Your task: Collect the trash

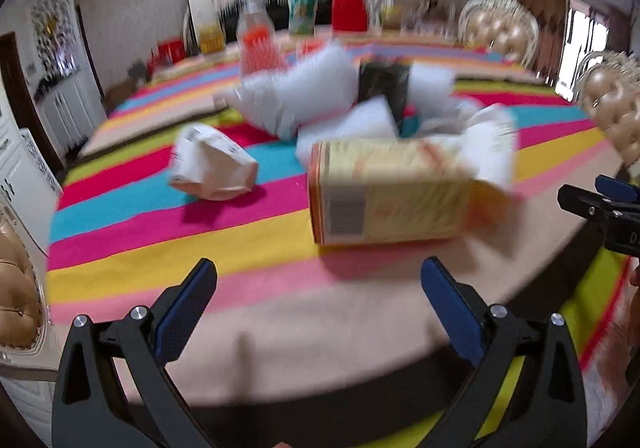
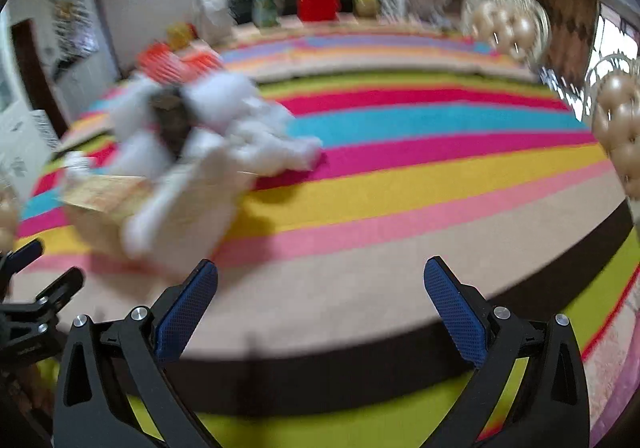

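Note:
Trash lies in a heap on the striped tablecloth [image 1: 240, 272]. A yellow-orange carton [image 1: 392, 192] lies on its side nearest me. A crumpled white carton [image 1: 210, 166] sits to its left. Behind them are crumpled white wrappers [image 1: 304, 96] around a dark packet [image 1: 384, 86]. My left gripper [image 1: 318, 304] is open, short of the yellow carton, with nothing between its fingers. In the right wrist view the same heap [image 2: 180, 152] is blurred at the left. My right gripper [image 2: 320, 304] is open over bare cloth [image 2: 400, 176], to the right of the heap.
Bottles, a red jug [image 1: 349, 6] and jars stand along the table's far edge. Padded gold chairs [image 1: 502, 28] stand at the right side, another [image 1: 18, 296] at the left. A dark band marks the table's near edge [image 2: 320, 364]. White cabinets line the left wall.

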The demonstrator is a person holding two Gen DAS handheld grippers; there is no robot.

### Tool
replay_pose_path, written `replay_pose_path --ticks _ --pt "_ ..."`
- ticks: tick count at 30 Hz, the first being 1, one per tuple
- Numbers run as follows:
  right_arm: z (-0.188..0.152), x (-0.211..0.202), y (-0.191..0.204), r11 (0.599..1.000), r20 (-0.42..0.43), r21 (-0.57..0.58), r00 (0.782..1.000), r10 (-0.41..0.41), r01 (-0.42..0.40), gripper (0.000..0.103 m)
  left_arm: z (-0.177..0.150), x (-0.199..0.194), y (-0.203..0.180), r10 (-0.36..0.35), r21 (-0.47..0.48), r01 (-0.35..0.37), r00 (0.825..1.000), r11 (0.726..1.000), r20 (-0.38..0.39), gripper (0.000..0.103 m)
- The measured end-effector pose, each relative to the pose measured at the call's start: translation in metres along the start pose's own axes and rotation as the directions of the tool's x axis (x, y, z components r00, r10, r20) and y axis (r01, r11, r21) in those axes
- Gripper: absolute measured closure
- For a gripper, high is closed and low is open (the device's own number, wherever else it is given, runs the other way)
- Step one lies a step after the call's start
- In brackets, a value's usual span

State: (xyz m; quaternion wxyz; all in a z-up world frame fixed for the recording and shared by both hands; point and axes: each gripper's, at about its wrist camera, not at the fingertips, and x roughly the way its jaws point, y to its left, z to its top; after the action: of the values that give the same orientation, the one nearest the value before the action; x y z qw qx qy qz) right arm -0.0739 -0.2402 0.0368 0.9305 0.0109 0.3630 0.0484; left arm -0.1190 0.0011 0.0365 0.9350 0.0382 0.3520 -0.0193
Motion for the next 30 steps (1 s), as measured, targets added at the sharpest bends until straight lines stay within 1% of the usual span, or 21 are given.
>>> replay_pose_path --ticks 2,4,5,7,9,11,15,18,25,30 --pt "-0.009 -0.033 0.005 0.998 0.086 -0.027 0.995 0.053 -0.051 0.006 -0.006 -0.026 0.003 -0.004 -0.011 0.005 0.997 1.000 0.071 0.004" --pt "-0.013 -0.062 0.010 0.995 0.158 -0.047 0.983 0.096 -0.090 0.006 -0.010 -0.056 0.005 0.005 -0.023 -0.002 0.988 1.000 0.152 0.004" --pt "-0.018 -0.076 0.014 0.993 0.196 -0.058 0.974 0.115 -0.106 0.006 -0.010 -0.071 0.005 0.011 -0.025 -0.006 0.980 1.000 0.200 0.004" --pt "-0.022 -0.096 0.020 0.989 0.253 -0.071 0.957 0.142 -0.128 0.006 -0.011 -0.093 0.001 0.024 -0.026 -0.018 0.967 0.999 0.254 0.004" --pt "-0.026 -0.111 0.028 0.986 0.284 -0.080 0.945 0.165 -0.148 0.006 -0.010 -0.111 0.000 0.035 -0.038 -0.025 0.954 0.999 0.298 0.004" --pt "-0.026 -0.115 0.033 0.983 0.297 -0.099 0.938 0.178 -0.155 0.006 -0.011 -0.125 -0.001 0.026 -0.046 -0.011 0.944 0.999 0.330 0.004" --pt "-0.030 -0.124 0.043 0.979 0.317 -0.128 0.929 0.190 -0.156 0.006 -0.009 -0.143 0.004 0.019 -0.067 0.006 0.931 0.998 0.364 0.004" --pt "-0.031 -0.128 0.045 0.978 0.314 -0.130 0.929 0.195 -0.162 0.006 -0.008 -0.147 0.005 0.019 -0.077 0.010 0.930 0.997 0.368 0.004" --pt "-0.032 -0.130 0.049 0.974 0.315 -0.136 0.924 0.214 -0.180 0.006 -0.013 -0.150 0.008 0.037 -0.079 -0.007 0.922 0.997 0.384 0.004" --pt "-0.031 -0.130 0.050 0.973 0.315 -0.136 0.923 0.221 -0.187 0.006 -0.015 -0.151 0.009 0.037 -0.080 -0.007 0.924 0.997 0.381 0.004"
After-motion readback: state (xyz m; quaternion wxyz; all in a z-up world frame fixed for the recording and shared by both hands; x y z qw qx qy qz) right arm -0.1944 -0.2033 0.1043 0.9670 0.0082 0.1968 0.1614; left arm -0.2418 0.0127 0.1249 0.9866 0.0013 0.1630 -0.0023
